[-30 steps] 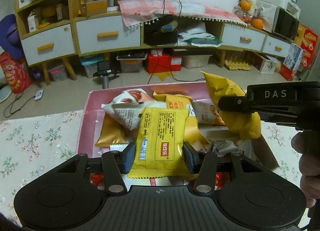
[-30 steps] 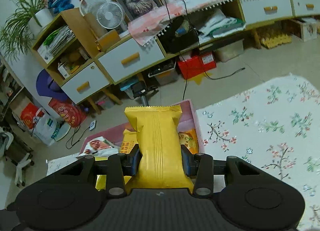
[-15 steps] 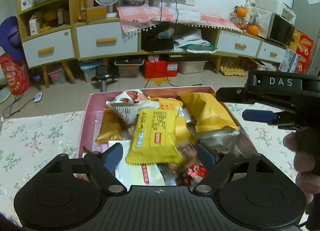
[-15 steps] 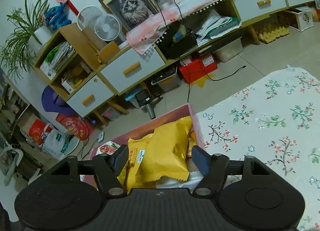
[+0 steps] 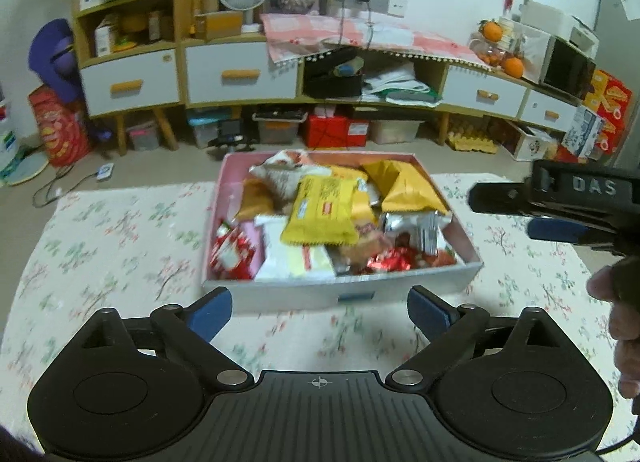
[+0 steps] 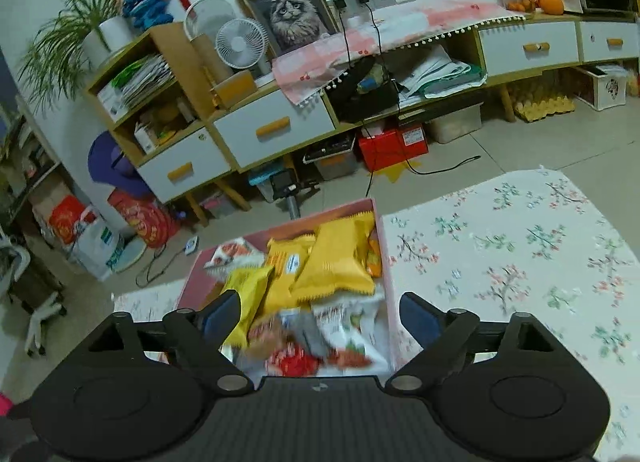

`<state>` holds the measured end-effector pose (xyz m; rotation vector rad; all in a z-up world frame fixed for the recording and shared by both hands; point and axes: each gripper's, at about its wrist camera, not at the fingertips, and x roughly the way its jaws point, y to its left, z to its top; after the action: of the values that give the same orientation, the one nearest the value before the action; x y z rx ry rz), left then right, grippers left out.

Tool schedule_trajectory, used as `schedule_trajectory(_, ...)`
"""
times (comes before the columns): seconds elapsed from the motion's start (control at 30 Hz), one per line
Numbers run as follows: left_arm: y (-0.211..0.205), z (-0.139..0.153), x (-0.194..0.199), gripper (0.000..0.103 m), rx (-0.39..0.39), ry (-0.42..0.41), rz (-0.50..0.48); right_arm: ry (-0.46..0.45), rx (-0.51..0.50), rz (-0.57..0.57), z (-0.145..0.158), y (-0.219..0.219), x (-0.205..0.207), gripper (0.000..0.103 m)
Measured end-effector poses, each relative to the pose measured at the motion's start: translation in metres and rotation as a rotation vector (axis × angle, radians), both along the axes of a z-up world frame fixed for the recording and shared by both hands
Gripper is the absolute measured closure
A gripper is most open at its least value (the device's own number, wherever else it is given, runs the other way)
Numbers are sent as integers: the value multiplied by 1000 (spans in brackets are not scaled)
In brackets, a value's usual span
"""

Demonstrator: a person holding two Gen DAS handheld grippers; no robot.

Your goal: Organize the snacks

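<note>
Left gripper [image 5: 319, 312] spread wide and empty, pulled back over the floral tablecloth [image 5: 120, 246] since half a second ago, when it hung right over the pile; a second ago clamped on the yellow printed packet [image 5: 322, 210], now let go and lying flat on top of the heap. Right gripper [image 6: 320, 316] likewise parted and empty, the plain yellow packet [image 6: 336, 264] pinched a second ago now resting at the far right of the pink box [image 5: 224, 197], beyond the fingertips. From the left wrist view, box just ahead of the left gripper, near wall close to the blue pads [image 5: 210, 312], whole box now in sight rather than only its far half. From the right wrist view, box directly beneath and between the fingers, its near end cut off by the gripper body. Other snacks below, red wrappers [image 5: 230, 256] and a silver pouch [image 5: 416, 227], smeared by motion blur; labels unreadable. Right gripper's fingers seen side-on at the right edge of the left wrist view, the person's hand [image 5: 622, 326] only partly in frame.
</note>
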<state>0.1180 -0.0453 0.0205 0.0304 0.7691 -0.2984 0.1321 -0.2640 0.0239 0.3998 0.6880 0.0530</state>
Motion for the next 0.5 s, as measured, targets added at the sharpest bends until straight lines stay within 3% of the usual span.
schedule_trajectory(0.2,16,3,-32,3,-13,44,64,42,-47,-16,6,11,-31,32)
schedule_trajectory(0.5,42,-22,-67,2,26,112,171,65,-151,40,1,46,-85,26)
